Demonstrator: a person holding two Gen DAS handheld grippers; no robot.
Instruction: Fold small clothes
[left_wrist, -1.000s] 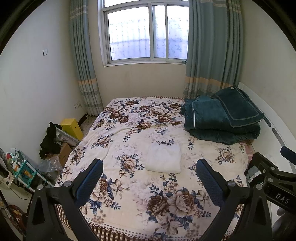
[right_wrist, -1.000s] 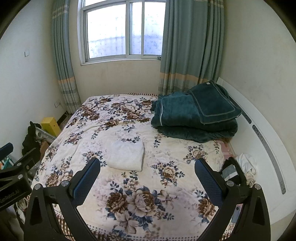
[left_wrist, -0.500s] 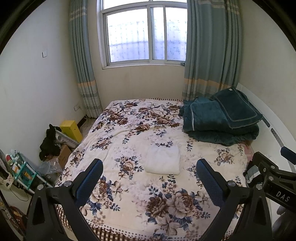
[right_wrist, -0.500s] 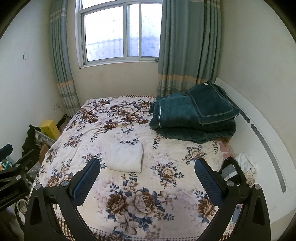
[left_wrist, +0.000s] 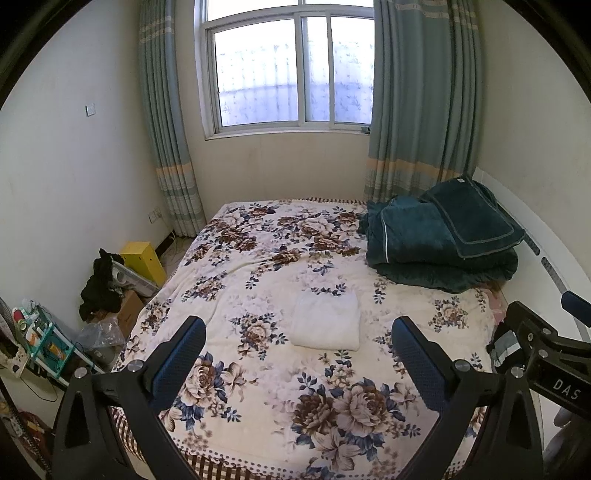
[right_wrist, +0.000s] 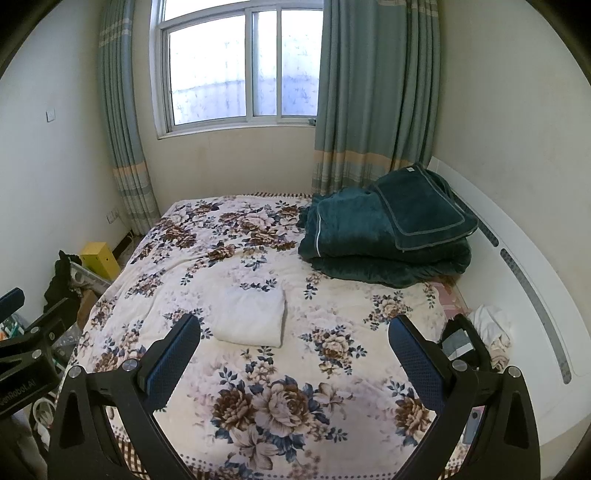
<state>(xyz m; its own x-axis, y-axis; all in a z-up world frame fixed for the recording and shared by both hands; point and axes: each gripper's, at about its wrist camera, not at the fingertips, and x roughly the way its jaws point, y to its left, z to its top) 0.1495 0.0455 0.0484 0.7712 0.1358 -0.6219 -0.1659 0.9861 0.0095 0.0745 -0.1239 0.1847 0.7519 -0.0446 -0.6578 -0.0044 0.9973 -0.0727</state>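
Observation:
A small white garment (left_wrist: 327, 320) lies folded into a neat rectangle in the middle of the floral bedspread (left_wrist: 258, 258); it also shows in the right wrist view (right_wrist: 251, 317). My left gripper (left_wrist: 297, 354) is open and empty, held back above the bed's near end, well short of the garment. My right gripper (right_wrist: 293, 350) is open and empty too, also back from the garment. Each gripper's body shows at the edge of the other's view.
A folded dark green blanket pile (left_wrist: 443, 240) sits at the bed's far right. A yellow box (left_wrist: 142, 260), black clothes and clutter (left_wrist: 103, 288) lie on the floor left. A white crumpled cloth (right_wrist: 491, 328) lies right of the bed by the white headboard (right_wrist: 517, 266).
Both grippers have drawn back and up from the bed, so the garment looks smaller and farther. The garment has not moved. Both grippers stay open.

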